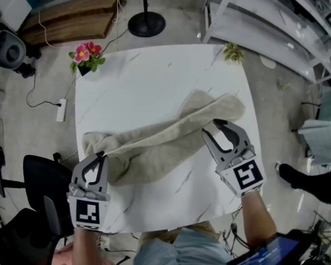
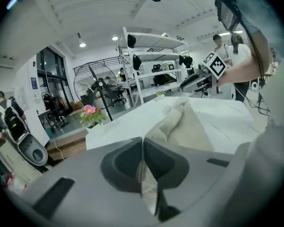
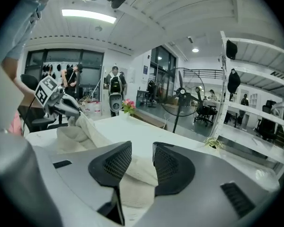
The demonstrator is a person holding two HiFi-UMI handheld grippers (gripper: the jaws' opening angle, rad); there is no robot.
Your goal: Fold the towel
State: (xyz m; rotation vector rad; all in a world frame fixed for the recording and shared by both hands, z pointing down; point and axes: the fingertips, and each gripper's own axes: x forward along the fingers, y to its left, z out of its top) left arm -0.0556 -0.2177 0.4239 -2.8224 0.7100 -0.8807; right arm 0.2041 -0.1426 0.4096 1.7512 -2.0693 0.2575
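A beige towel [image 1: 165, 142] lies bunched in a long diagonal band across the white table [image 1: 154, 76]. My left gripper [image 1: 102, 157] is at the towel's near left end, shut on a fold of the cloth; in the left gripper view the towel [image 2: 184, 122] runs out from between the closed jaws [image 2: 143, 143]. My right gripper [image 1: 211, 127] sits at the towel's right end with its jaws apart. In the right gripper view the towel [image 3: 135, 171] lies between and under those open jaws [image 3: 142, 152], and the pads do not press on it.
A pot of pink flowers [image 1: 86, 57] stands at the table's far left corner and a small green plant [image 1: 233, 51] at the far right corner. A black stand base [image 1: 147, 24], metal shelving [image 1: 276, 21] and an office chair [image 1: 44, 197] surround the table.
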